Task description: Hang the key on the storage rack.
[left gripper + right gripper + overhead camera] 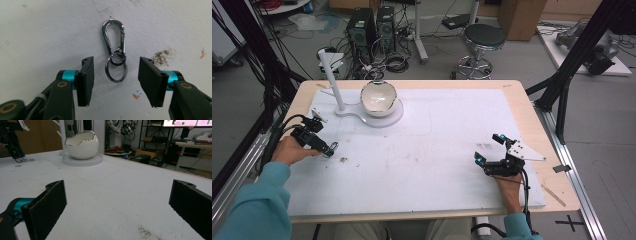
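Two black jaws of the left gripper point(115, 82) straddle the keyring's ring, half-wide and not touching, so the carabiner clip point(113, 41) lies free on the white mat point(437, 150) at twelve o'clock. Right gripper point(490, 148) rests wide open, empty, well apart at three o'clock.

High view: a fixed camera above the near edge looks forward and down on the whole table point(437, 195), with the floor beyond in the upper frame. Left gripper view: the camera looks almost straight down, close to the white surface, at a carabiner point(114, 53) lying centre frame. Right gripper view: the camera sits low and near level over the table, facing the egg-shaped bowl point(82, 145) at upper left, which the high view shows left of centre point(378, 98).
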`<state>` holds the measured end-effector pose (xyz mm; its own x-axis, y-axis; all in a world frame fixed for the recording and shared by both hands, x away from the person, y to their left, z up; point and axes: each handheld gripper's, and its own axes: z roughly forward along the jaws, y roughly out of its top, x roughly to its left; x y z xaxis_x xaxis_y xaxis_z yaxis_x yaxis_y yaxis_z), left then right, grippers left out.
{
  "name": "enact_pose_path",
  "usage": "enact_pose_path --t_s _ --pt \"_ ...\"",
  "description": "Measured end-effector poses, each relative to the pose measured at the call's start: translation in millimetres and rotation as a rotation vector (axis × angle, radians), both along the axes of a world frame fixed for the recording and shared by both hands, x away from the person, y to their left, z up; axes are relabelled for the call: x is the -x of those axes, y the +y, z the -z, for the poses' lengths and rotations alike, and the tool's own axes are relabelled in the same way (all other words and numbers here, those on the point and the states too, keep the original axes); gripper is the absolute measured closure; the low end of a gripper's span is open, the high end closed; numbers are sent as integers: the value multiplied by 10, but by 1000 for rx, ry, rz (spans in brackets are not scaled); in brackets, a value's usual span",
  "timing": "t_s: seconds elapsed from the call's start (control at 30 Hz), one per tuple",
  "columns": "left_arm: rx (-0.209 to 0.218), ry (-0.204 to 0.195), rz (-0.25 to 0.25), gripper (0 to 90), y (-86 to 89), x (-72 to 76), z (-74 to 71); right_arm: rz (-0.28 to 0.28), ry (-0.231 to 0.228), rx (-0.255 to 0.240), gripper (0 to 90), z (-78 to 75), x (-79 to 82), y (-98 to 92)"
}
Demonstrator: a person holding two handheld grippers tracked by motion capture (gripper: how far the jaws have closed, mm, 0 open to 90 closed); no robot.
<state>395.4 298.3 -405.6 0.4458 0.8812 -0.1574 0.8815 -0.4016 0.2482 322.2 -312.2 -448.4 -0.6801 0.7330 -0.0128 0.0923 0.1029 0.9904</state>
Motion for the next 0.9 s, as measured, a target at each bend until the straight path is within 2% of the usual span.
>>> enact_pose_path --t_s 0.9 --pt "21 22 -24 711 -10 1 -20 -1 0 0 5 0 1 2"
